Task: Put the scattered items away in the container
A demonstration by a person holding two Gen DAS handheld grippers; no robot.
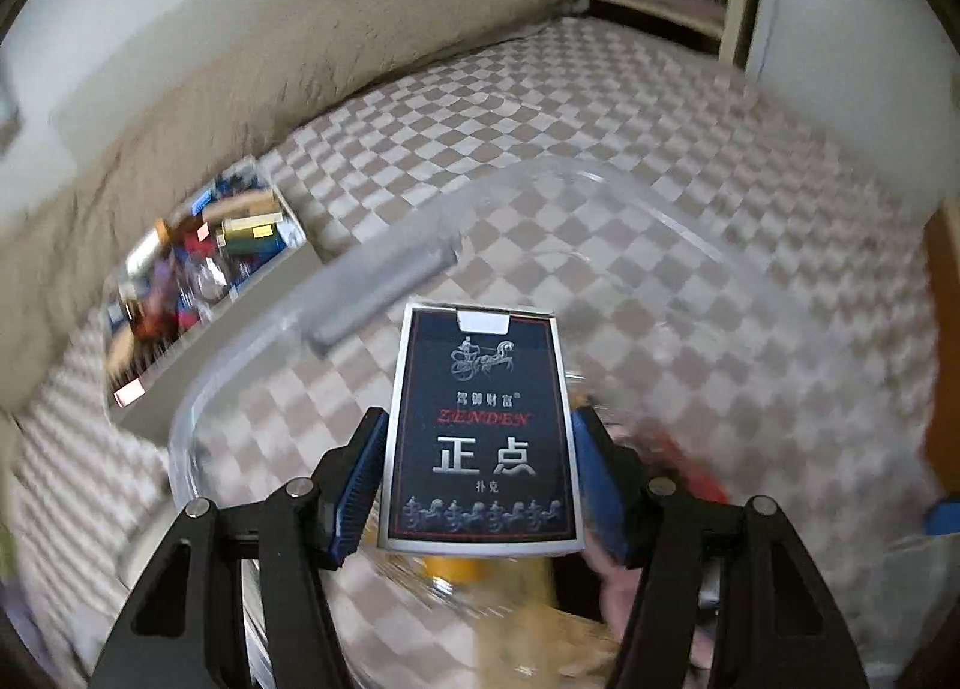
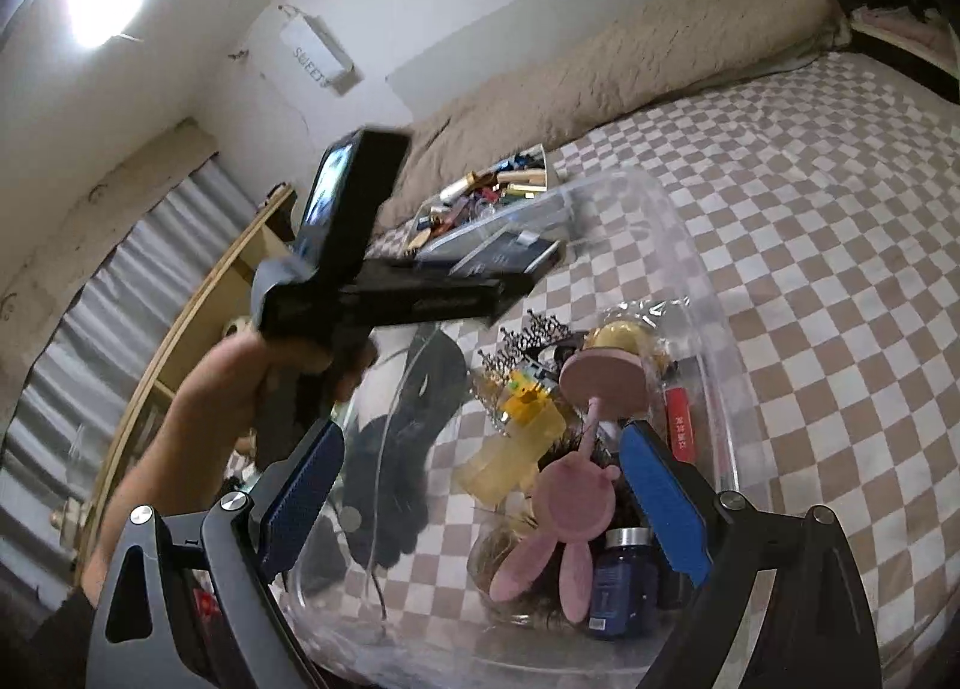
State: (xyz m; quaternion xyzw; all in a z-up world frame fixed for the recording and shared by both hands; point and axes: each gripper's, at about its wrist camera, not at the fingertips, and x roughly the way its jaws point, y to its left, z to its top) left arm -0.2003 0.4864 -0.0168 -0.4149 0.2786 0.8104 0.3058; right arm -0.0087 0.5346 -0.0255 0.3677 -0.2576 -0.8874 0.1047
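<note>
Item: card deck [image 1: 480, 431], clamped between our left gripper [image 1: 477, 479] fingers above the clear container [image 1: 252, 341]; right gripper [image 2: 480, 503] fingers apart, empty. We judged: lower toward twelve o'clock before releasing.

The card box [image 1: 480, 431] is dark navy with a silver border, silver characters and chariot, and red lettering across its middle, and the gripper pads [image 1: 360, 485] on either side of it are blue on black arms. The bedspread [image 1: 690, 245] is a beige-and-white checkerboard, the blanket [image 2: 600, 71] along the wall is tan, and the container [image 2: 708, 365] is clear. Inside it I see a pink rabbit-eared mirror [image 2: 570, 509], a yellow translucent toy [image 2: 528, 425], a dark blue bottle [image 2: 618, 581] with a silver cap, and a red box [image 2: 681, 425].
</note>
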